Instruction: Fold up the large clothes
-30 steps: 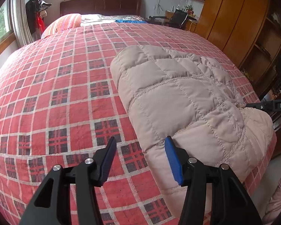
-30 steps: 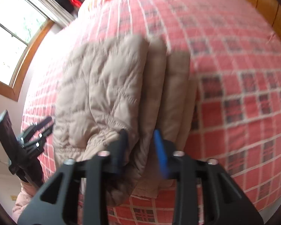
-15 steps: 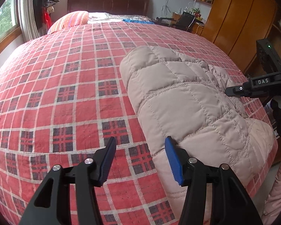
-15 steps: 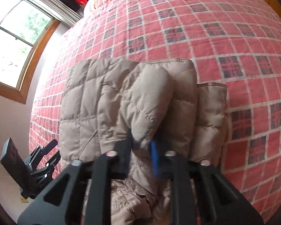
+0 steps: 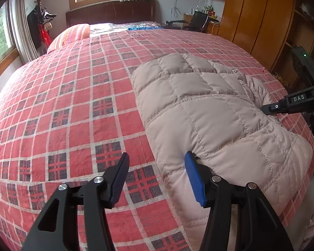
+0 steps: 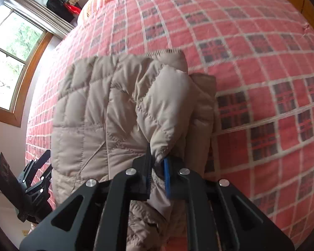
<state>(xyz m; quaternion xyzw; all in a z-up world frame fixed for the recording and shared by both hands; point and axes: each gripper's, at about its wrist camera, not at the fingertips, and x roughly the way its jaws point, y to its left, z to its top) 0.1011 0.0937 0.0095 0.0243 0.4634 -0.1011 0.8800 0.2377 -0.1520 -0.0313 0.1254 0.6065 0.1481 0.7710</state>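
Right wrist view shows the right tool (image 6: 157, 174), open a second ago, now pinched on a fold of the beige quilted jacket (image 6: 106, 113) lying on the bed (image 6: 261, 73), readying a fold, while the left tool (image 5: 157, 177) remains wide open, empty.

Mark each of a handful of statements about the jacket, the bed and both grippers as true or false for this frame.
1. The right gripper is shut on a fold of the beige quilted jacket. True.
2. The left gripper is clamped on the jacket. False: it is open, with only its blue finger against the jacket's edge.
3. The jacket lies on a red plaid bedspread. True.
4. The jacket lies beside the pillow at the headboard. False: it lies near the foot of the bed, far from the pillow.
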